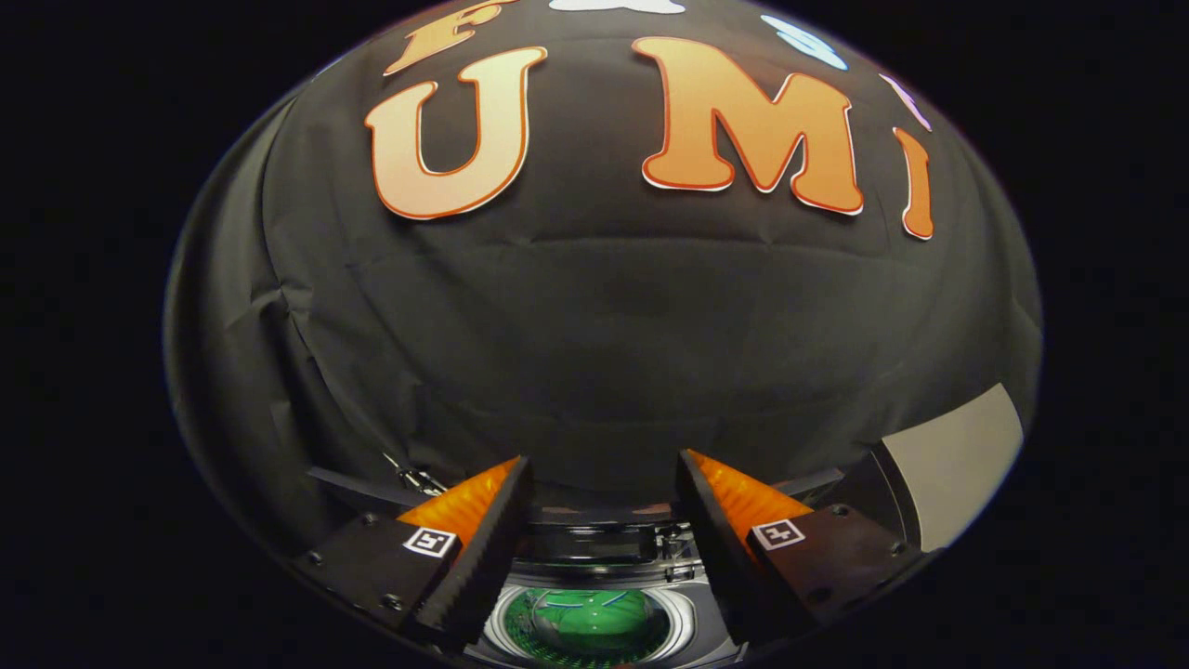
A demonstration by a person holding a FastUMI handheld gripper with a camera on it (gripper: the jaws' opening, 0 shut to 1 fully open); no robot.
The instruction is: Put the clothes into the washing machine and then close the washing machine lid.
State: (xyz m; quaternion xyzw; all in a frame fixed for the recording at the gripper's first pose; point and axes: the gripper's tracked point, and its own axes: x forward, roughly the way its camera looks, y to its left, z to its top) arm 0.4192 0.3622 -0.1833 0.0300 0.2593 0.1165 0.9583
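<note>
Clothes (587, 618) lie in washing machine (683, 624) drum below spread, empty claw (604, 478).

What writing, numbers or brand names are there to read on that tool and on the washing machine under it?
Gripper: no words. Each of its jaws carries a square black-and-white marker, a pattern rather than text.
Washing machine: nothing readable; any print is too small and dark.
Green cloth in the drum: no text visible.
The jaws stand open, empty, above the drum.
</note>
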